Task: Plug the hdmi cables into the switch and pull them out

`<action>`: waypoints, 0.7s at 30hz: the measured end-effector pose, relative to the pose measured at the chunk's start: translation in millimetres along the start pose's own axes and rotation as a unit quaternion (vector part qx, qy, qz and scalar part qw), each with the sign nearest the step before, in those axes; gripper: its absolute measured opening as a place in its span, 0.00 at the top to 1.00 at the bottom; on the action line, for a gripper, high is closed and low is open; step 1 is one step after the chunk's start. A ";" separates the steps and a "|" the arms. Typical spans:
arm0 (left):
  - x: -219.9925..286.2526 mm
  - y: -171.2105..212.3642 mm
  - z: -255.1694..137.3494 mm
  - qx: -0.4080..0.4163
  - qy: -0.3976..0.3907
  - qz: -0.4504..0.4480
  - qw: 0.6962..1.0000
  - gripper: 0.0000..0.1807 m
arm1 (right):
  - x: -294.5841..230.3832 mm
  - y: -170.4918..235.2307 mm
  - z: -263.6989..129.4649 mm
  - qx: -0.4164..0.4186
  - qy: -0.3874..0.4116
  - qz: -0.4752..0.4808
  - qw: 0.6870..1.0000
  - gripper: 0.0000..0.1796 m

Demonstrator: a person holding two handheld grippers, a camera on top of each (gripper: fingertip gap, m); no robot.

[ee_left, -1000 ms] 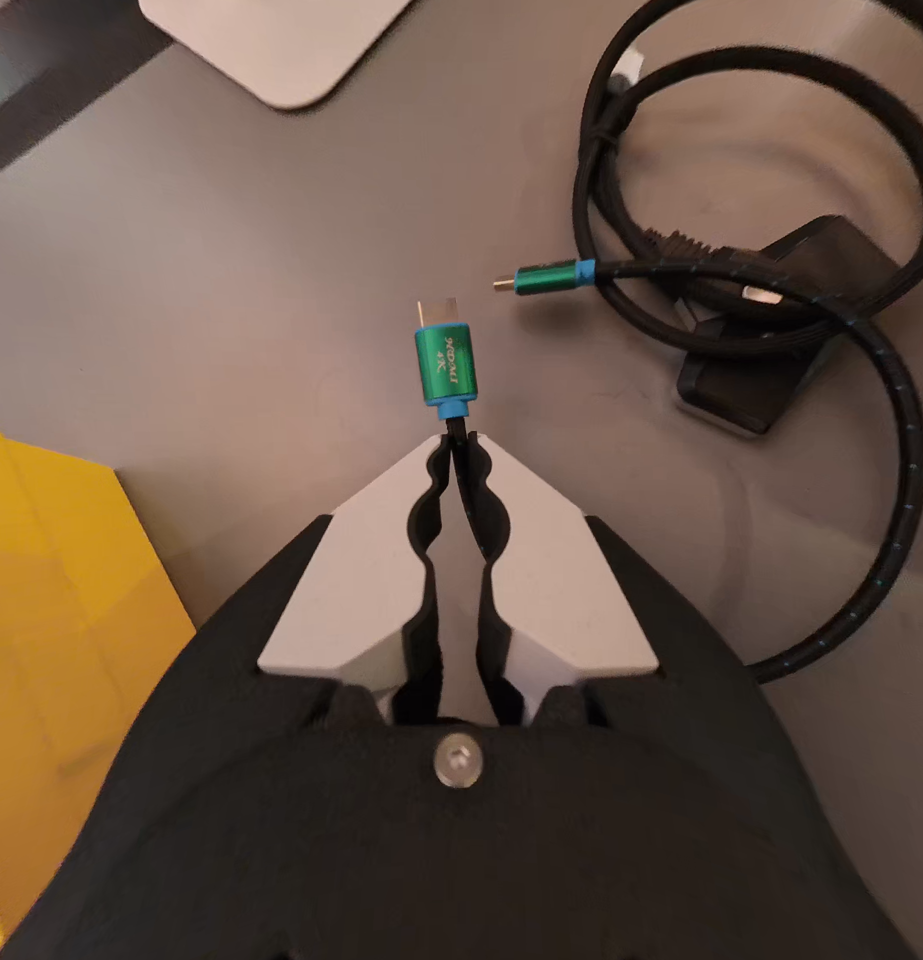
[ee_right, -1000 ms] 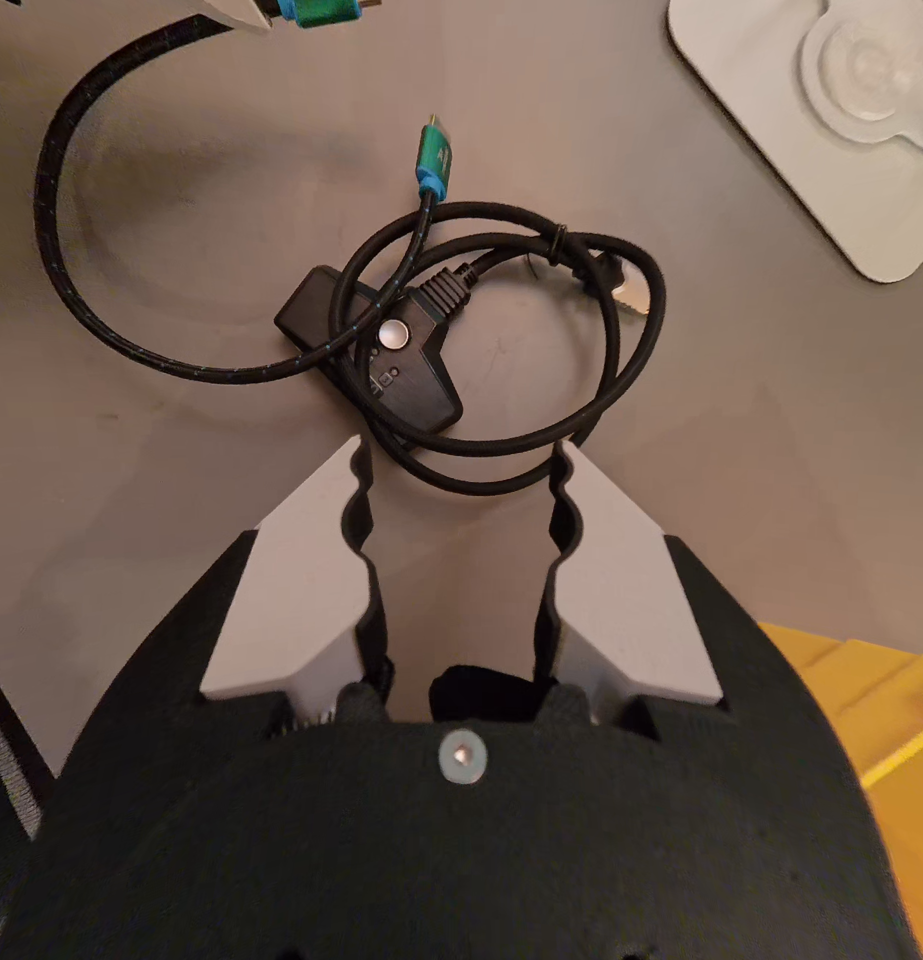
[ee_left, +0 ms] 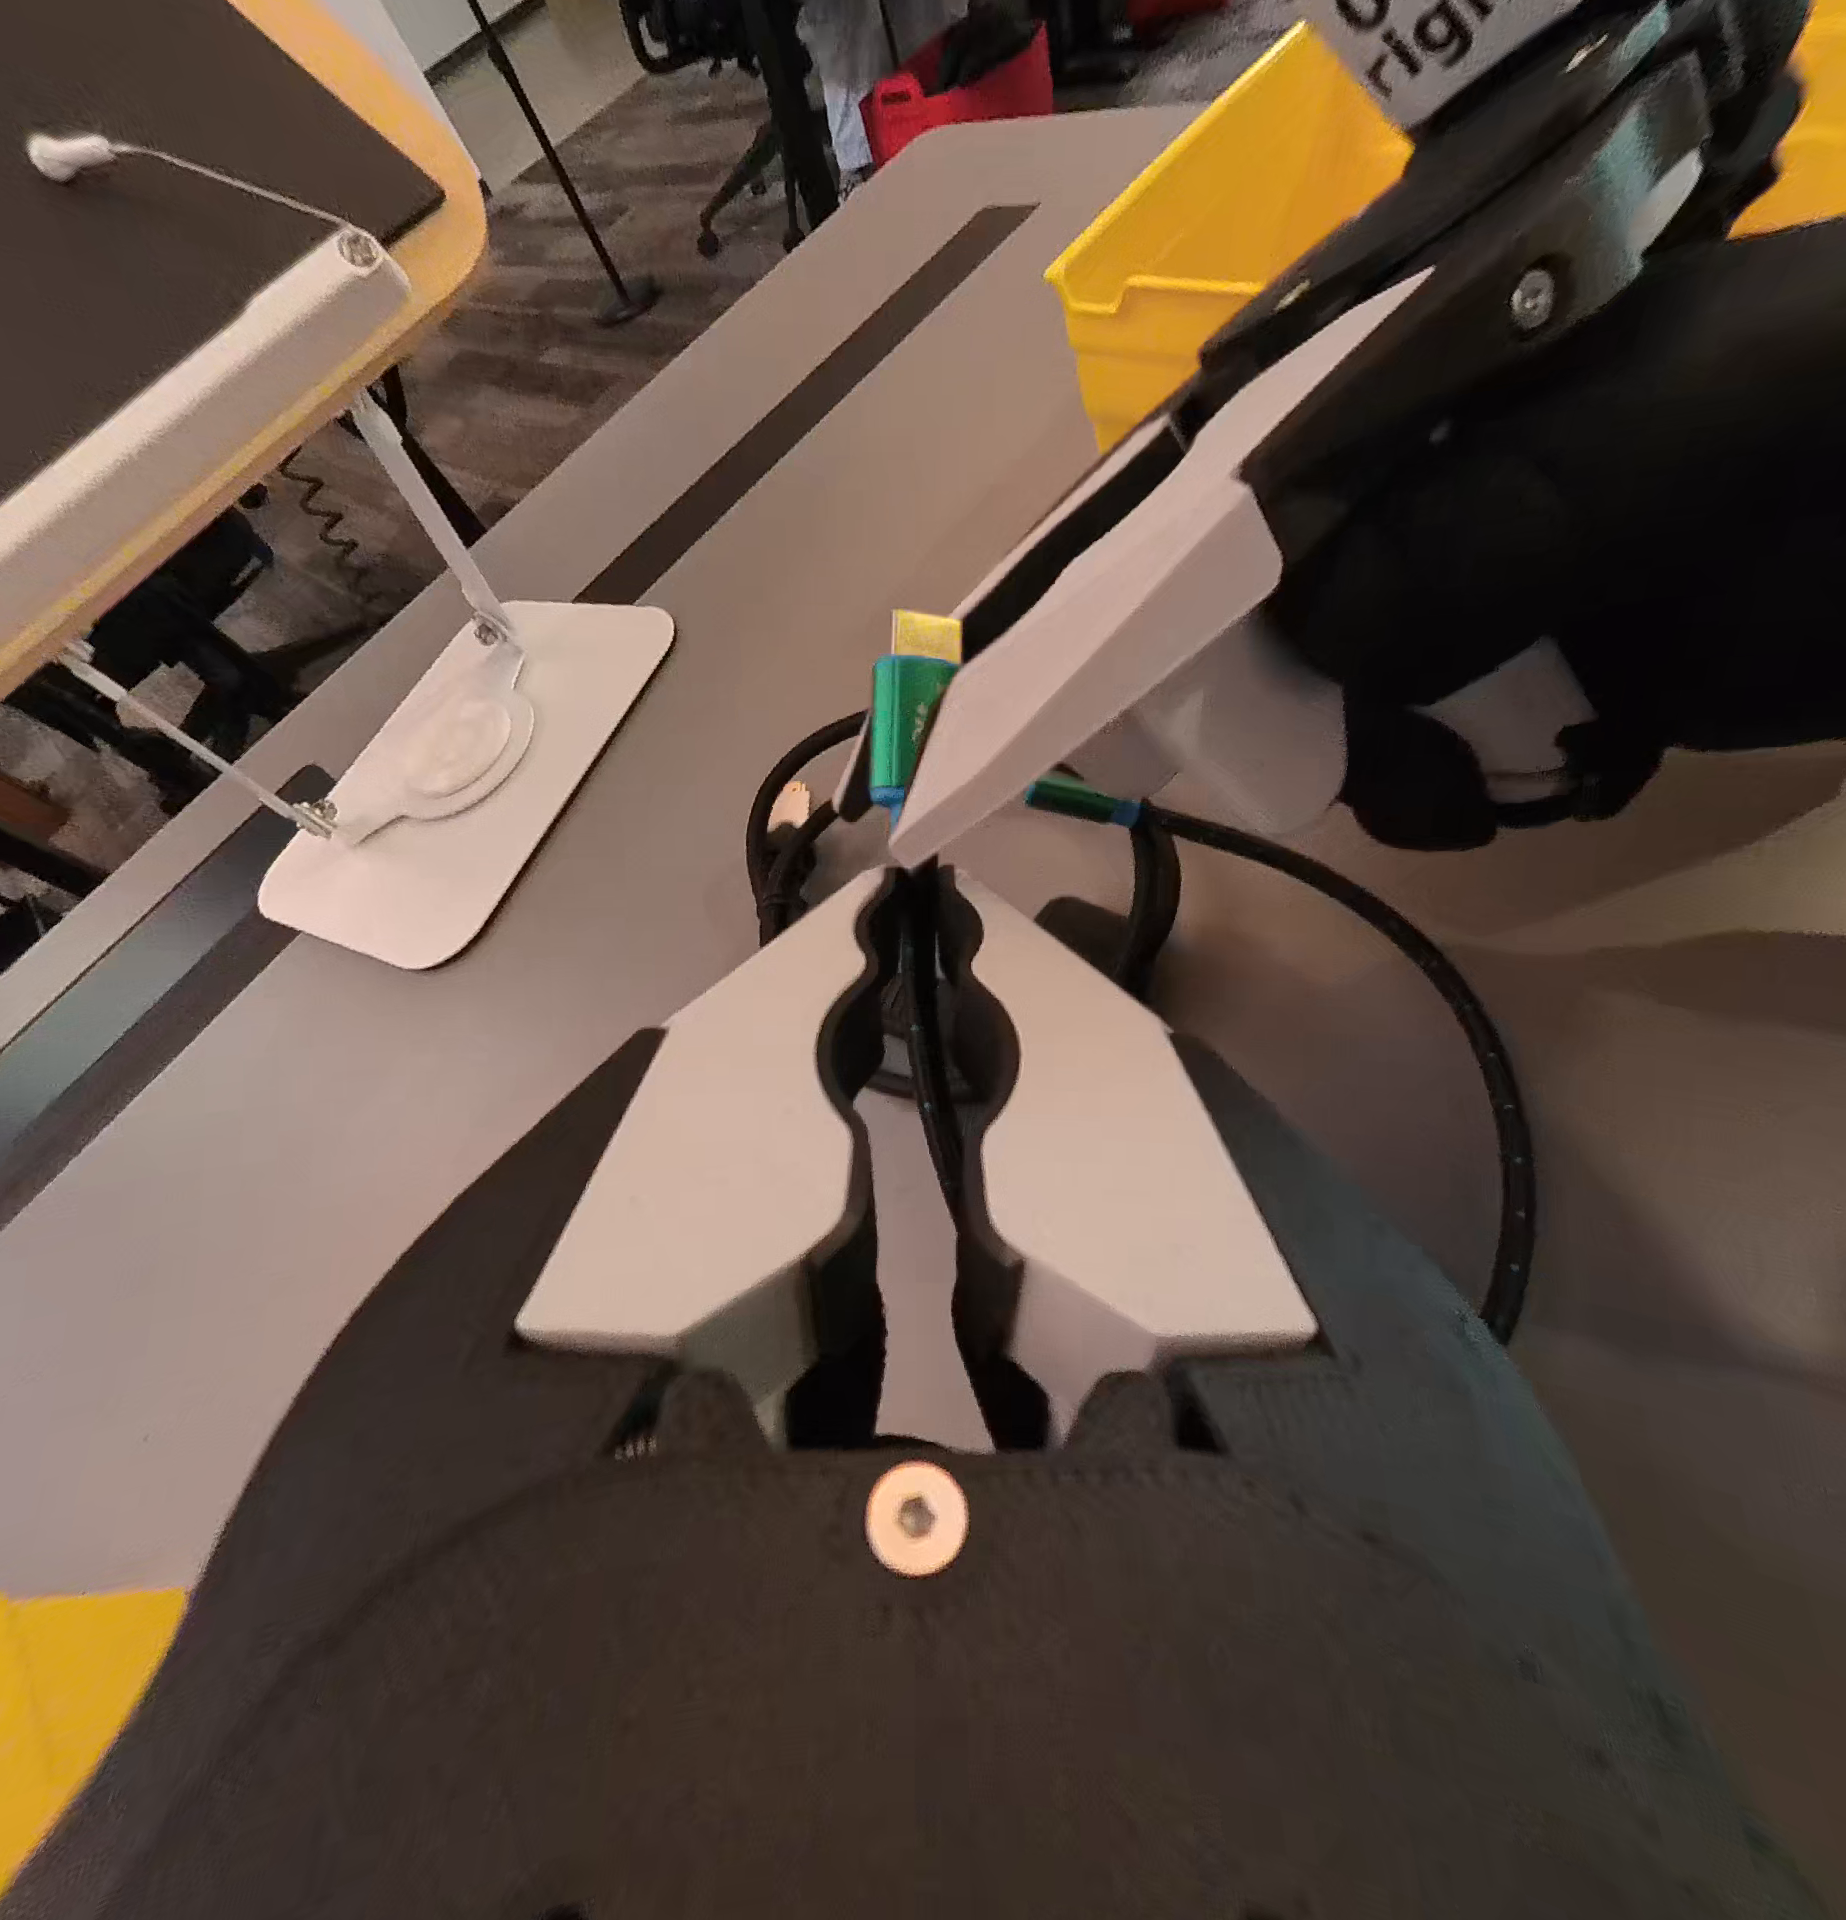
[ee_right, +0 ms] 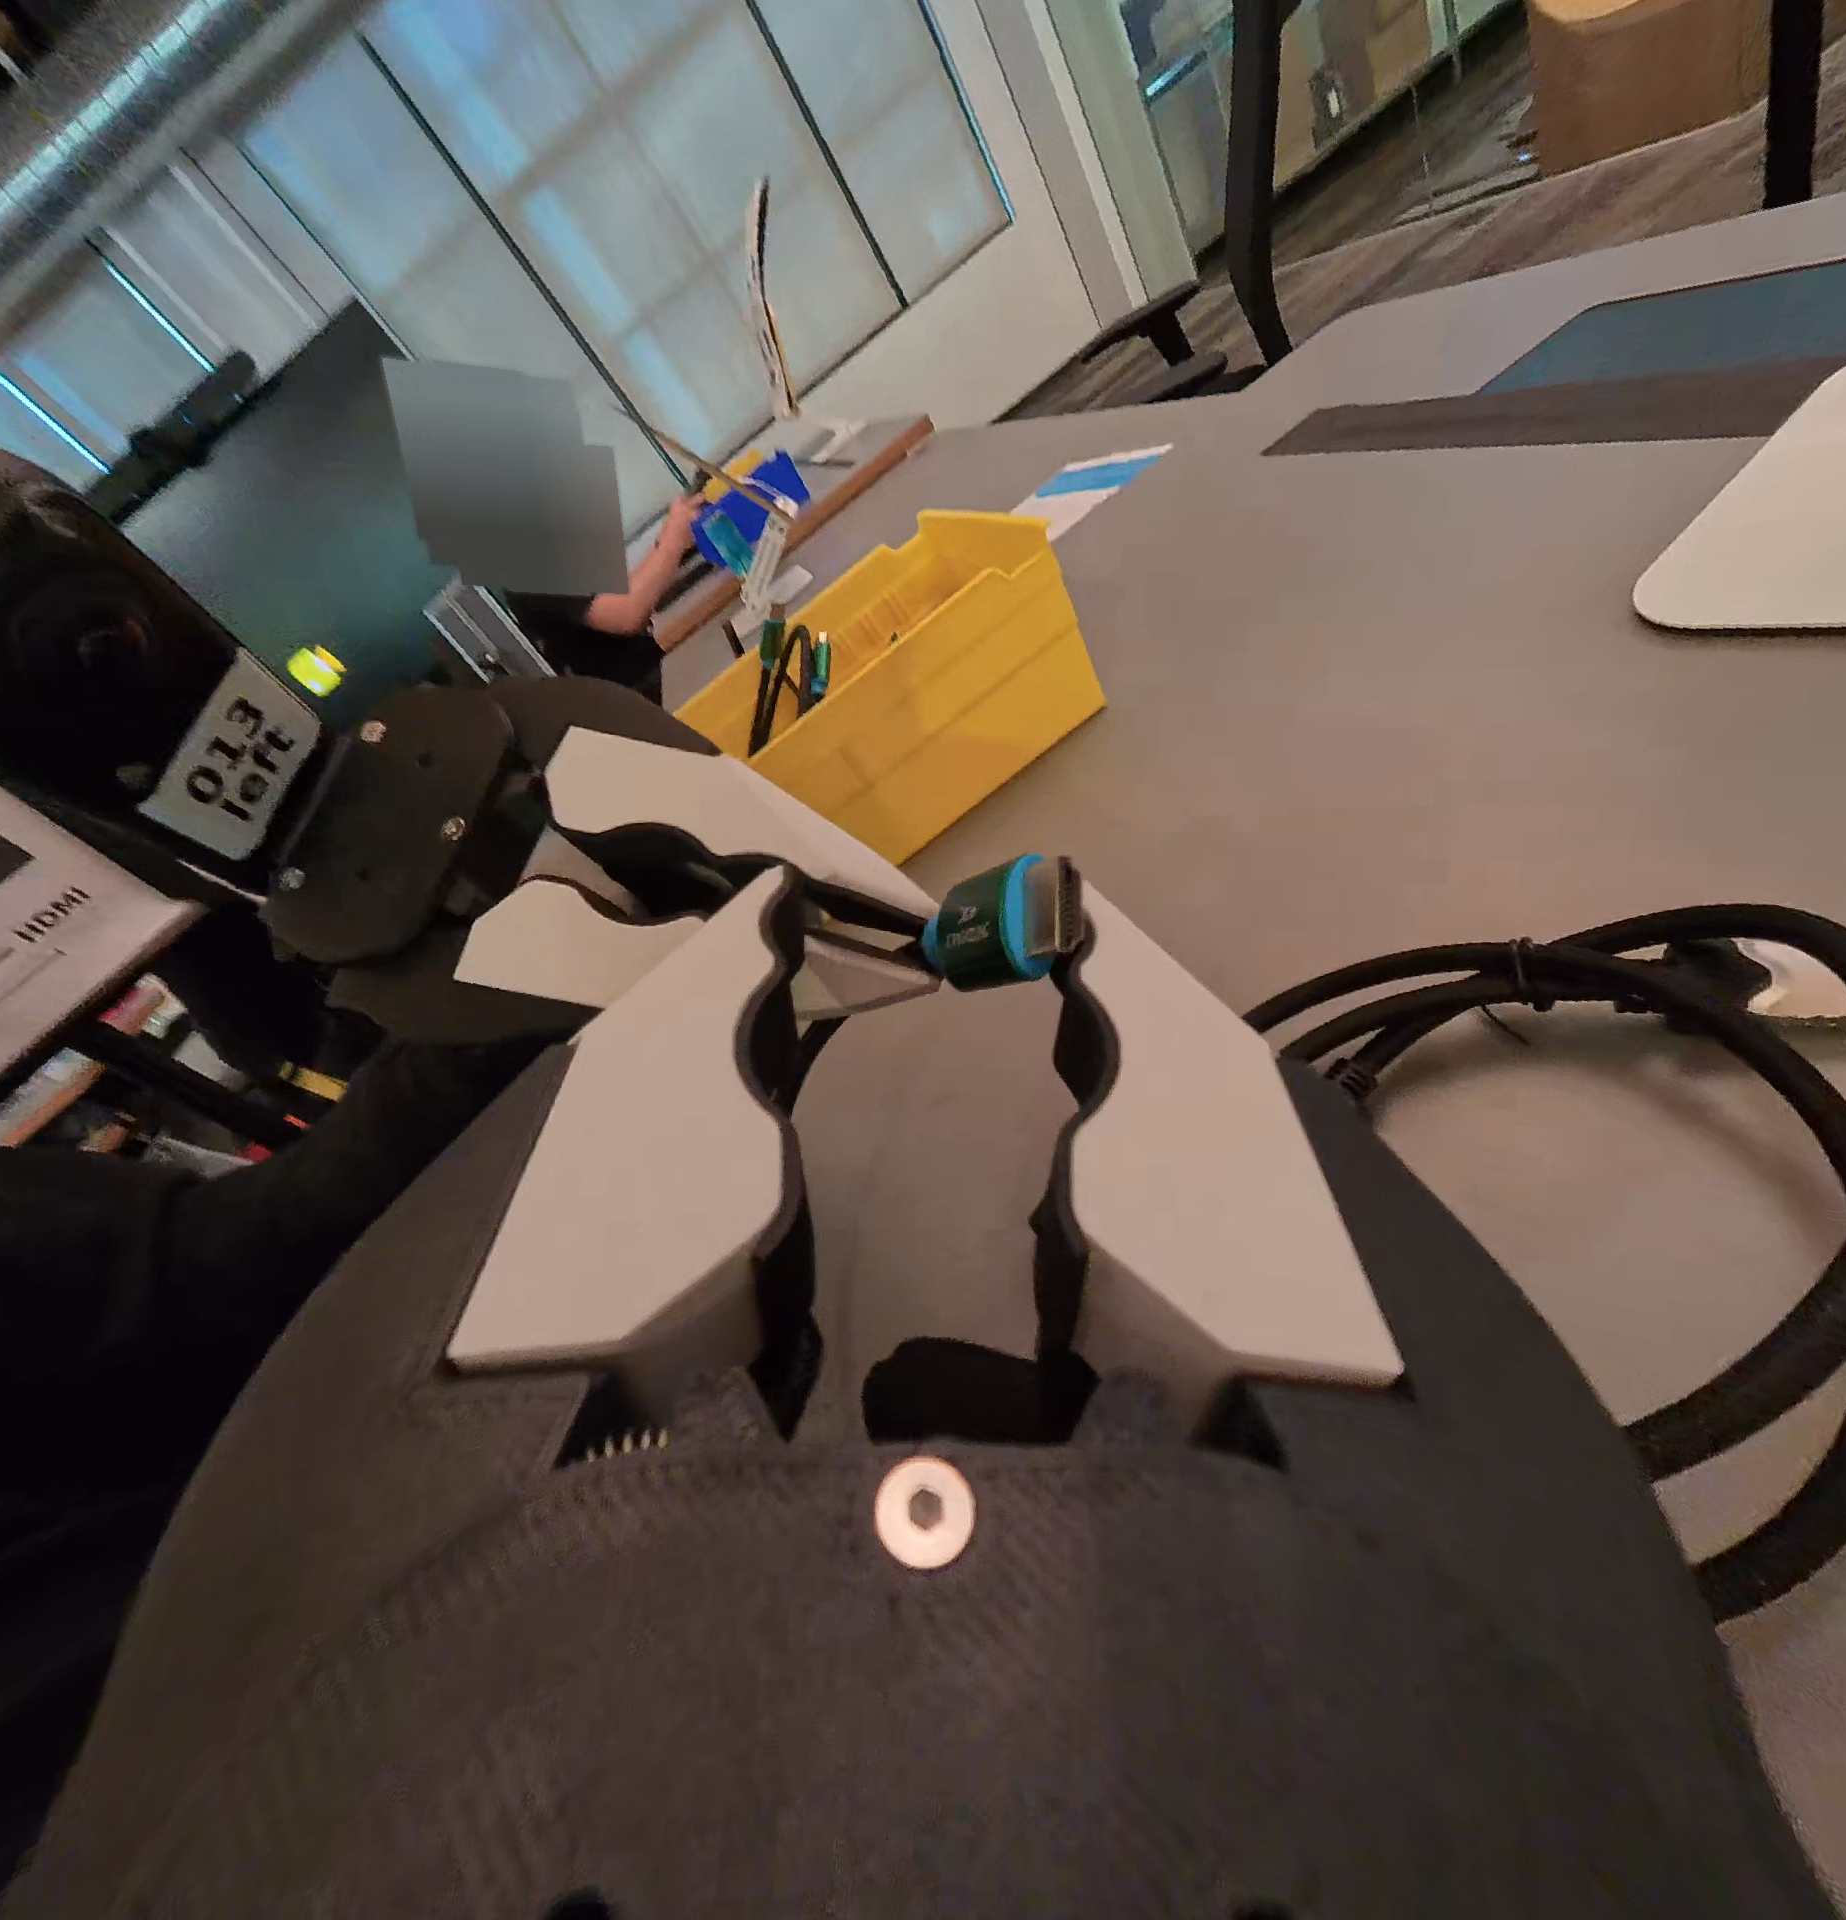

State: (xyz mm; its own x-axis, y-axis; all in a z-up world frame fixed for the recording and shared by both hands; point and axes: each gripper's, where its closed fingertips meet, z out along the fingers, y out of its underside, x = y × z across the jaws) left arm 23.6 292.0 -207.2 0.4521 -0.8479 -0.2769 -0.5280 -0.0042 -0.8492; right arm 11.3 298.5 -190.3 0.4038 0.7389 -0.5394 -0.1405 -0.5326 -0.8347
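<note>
Left wrist view showed the grey surface [ee_left: 306, 1122] running from lower left to upper centre, with a dark strip along it. At the upper right of the frame stood a yellow bin [ee_left: 1199, 270]. A white flat stand base [ee_left: 545, 790] lay left of centre, thin metal rods rising from it toward a tilted board at the upper left.

The left claw [ee_left: 917, 883] filled the lower half of that frame, pressed together on the black braided cable [ee_left: 924, 1029] just below its plug. The green HDMI plug [ee_left: 903, 717] stood upright above the fingertips, its gold tip at frame centre. The right claw [ee_left: 903, 769] reached in from the upper right, held by a black-gloved hand [ee_left: 1584, 540], with one white finger [ee_left: 1064, 707] lying across the plug's right side. A second green plug [ee_left: 1080, 805] showed just behind that finger, low by the coiled cable; the switch itself could not be made out.

Right wrist view showed the right claw [ee_right: 929, 935] spread wide, the green plug [ee_right: 1002, 925] sitting between its fingertips and close against the right one; contact could not be told. The left claw [ee_right: 877, 925] came in from the left of the frame, pinching the cable behind the plug. A coil of black cable [ee_right: 1625, 997] lay on the surface [ee_right: 1366, 748] at the right. Another yellow bin [ee_right: 960, 665] with cables in it stood above centre, and a person sat at the upper left.
</note>
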 end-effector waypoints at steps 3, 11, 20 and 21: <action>3.5 -7.2 -0.4 0.017 0.009 -0.003 1.000 0.98 | -0.6 -7.2 -5.7 0.024 -0.015 0.013 1.000 0.83; 10.1 -14.8 2.1 0.033 0.020 -0.010 0.999 0.98 | -5.0 -13.6 -11.7 0.034 -0.016 -0.020 0.999 0.95; 7.9 -11.4 7.1 0.013 0.012 -0.009 1.000 0.93 | -13.4 -20.1 -13.5 0.036 -0.013 -0.043 0.998 0.96; 9.1 -10.6 7.3 0.011 0.014 -0.008 1.000 0.93 | -15.6 -20.9 -13.6 0.036 -0.017 -0.043 0.998 0.96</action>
State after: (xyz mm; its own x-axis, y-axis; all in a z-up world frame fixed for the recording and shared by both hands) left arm 38.5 288.2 -203.9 0.4392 -0.8628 -0.2506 -0.5055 -0.0067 -0.8628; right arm 20.3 292.6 -163.0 0.3856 0.7954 -0.4677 -0.1721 -0.4360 -0.8833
